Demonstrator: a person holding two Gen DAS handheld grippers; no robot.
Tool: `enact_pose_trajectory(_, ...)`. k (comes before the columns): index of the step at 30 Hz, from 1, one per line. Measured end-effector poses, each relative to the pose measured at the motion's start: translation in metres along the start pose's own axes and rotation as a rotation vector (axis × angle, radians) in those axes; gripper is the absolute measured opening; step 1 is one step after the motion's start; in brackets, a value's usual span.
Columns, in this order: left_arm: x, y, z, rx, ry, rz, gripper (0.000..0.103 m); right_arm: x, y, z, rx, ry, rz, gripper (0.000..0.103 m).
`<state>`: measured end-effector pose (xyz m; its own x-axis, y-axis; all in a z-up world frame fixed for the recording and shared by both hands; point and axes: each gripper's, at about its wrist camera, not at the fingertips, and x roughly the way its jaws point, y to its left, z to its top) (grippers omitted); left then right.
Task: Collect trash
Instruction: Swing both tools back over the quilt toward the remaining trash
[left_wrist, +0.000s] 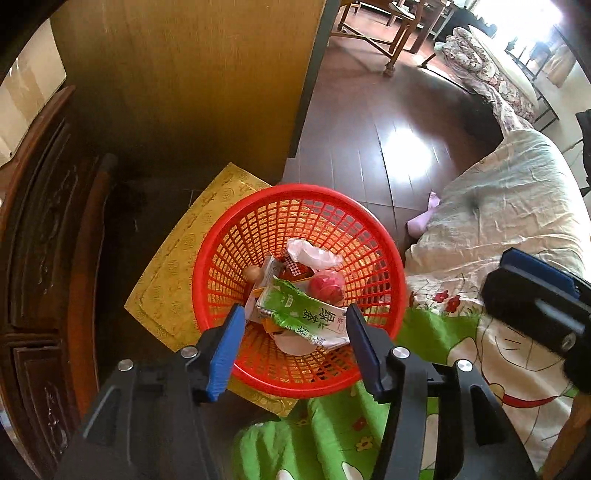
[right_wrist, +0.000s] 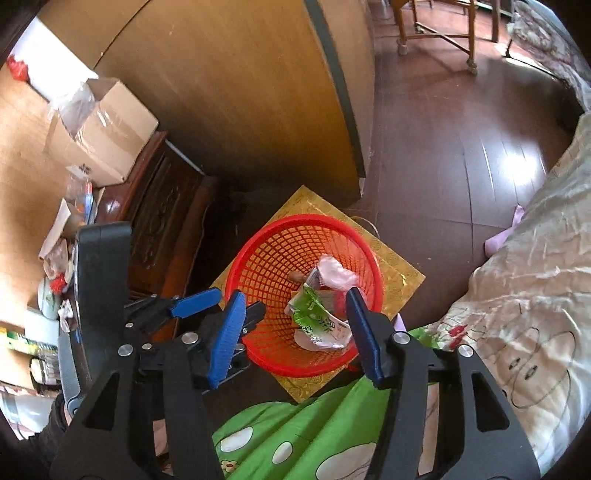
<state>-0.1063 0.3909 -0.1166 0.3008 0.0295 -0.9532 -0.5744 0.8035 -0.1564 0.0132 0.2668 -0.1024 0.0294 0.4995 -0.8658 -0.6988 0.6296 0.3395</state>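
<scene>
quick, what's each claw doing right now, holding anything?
Left claw: open, empty, over the basket.
Right claw: open, empty, over the basket too.

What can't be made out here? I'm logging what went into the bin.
- Red basket floor, both views: covered by the piled trash.
- White item under the green tea carton, left wrist view: mostly covered, so what it is stays unclear.
- Round brown piece, left wrist view: half buried, too small to name.
- Basket's near rim, right wrist view: partly hidden behind the right claw.
</scene>
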Motion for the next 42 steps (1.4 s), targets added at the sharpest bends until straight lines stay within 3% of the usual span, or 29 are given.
enact_pose_trajectory(6,-0.015,-0.025,0.0,0.053,-0.023,-0.004,0.058,-0.045,-0.02,-0.006,0.027,-0.072,-0.048,0.06)
enact_pose_trajectory(14,-0.047,-0.086,0.004,0.164,-0.087,-0.023,0.069,-0.125,-0.077,-0.033,0.104,-0.208,-0.141,0.066)
enact_pose_trajectory(28,-0.08,-0.25,-0.011,0.401,-0.157,-0.091,0.081,-0.228,-0.205,-0.117,0.295,-0.396,-0.306,0.072)
enact_pose_trajectory(35,-0.077,-0.33,-0.026,0.505,-0.162,-0.123,0.083,-0.27,-0.271,-0.161,0.459,-0.505,-0.347,0.078)
enact_pose_trajectory(42,-0.059,-0.399,-0.042,0.568,-0.136,-0.154,0.084,-0.289,-0.322,-0.191,0.578,-0.549,-0.402,0.078)
